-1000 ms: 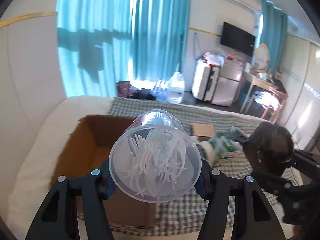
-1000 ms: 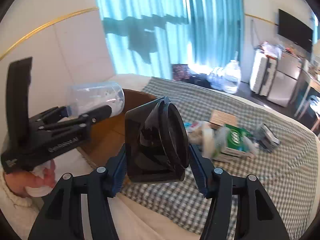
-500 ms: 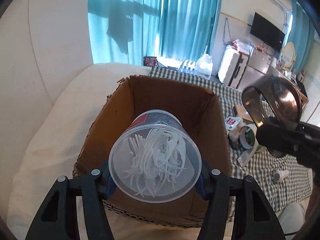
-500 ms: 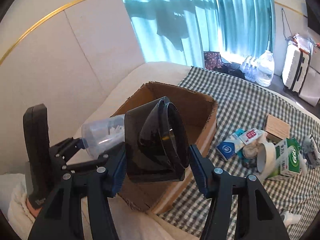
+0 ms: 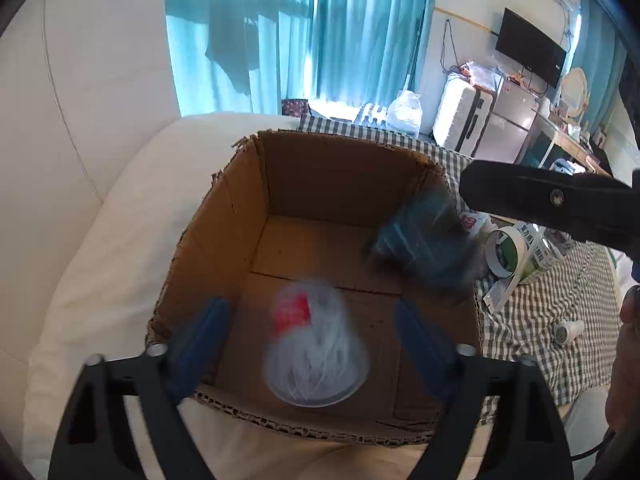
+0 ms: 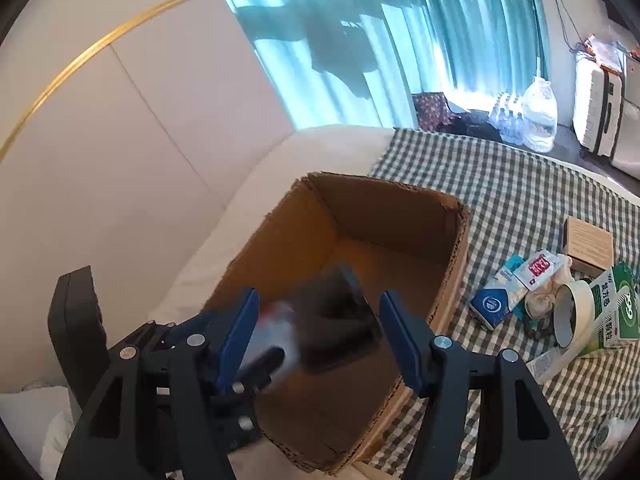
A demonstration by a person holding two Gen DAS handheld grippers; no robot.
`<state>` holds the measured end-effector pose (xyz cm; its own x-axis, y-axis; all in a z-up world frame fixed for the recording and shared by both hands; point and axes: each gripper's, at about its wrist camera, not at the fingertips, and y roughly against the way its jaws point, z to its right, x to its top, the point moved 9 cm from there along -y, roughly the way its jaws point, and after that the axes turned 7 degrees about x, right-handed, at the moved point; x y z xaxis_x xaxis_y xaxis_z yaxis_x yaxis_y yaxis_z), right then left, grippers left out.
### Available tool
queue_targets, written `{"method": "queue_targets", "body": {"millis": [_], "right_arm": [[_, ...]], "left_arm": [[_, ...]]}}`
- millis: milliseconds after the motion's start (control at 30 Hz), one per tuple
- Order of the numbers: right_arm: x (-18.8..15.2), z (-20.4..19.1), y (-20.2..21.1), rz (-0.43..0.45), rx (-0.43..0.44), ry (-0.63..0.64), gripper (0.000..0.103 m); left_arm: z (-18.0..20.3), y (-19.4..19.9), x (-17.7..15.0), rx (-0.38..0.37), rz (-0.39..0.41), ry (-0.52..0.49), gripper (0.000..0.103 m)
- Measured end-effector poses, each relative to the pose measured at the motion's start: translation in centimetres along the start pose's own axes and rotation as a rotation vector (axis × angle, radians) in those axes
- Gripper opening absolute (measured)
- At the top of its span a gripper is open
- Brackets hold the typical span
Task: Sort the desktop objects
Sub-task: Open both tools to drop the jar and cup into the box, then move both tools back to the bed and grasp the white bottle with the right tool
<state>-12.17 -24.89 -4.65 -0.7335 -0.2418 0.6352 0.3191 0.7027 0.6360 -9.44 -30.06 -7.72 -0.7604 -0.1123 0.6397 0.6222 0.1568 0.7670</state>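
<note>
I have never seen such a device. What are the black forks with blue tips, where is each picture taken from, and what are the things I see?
No robot here: a person holds one hand-held gripper in each hand, each carrying a wide-angle camera that looks along its two fingers. One picture comes from the left gripper, the other from the right gripper. Both hang over an open cardboard box on a checked cloth. Both are opening: a clear cup and a dark object, both blurred, appear to be dropping into the box, free of the pads. Beside the box lie a tape roll, a green carton and small packets.
</note>
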Motion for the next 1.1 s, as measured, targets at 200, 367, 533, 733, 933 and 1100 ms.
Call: {"method": "queue_targets", "body": {"millis": [200,367,533,733,933,1100], "right_arm": [[-0.2,-0.3,2.6,0.031,-0.031,0.014,0.063],[-0.9,1.2,6.9,0.090,-0.096,0.010,0.063],[-2.9,4.7,12.5,0.155,-0.168,-0.030,0.072],[-7.3,11.5,19.9,0.220,-0.313,-0.074,0.088],[-13.3,19.6,25.1,0.185,-0.421,-0.184,0.092],[-18.1,24.5,25.6,0.144,-0.463,-0.247,0.095]], "left_arm": [[1.0,1.5,-0.1,0.012,0.017,-0.020,0.094],[3.1,3.7,0.3,-0.001,0.060,-0.025,0.101],[7.8,5.3,-0.3,-0.025,0.081,-0.045,0.103],[14.9,6.6,-1.9,-0.089,0.073,-0.081,0.103],[22.0,7.4,-3.5,-0.168,0.062,-0.120,0.103],[26.0,6.1,-4.8,-0.173,0.041,-0.182,0.103]]}}
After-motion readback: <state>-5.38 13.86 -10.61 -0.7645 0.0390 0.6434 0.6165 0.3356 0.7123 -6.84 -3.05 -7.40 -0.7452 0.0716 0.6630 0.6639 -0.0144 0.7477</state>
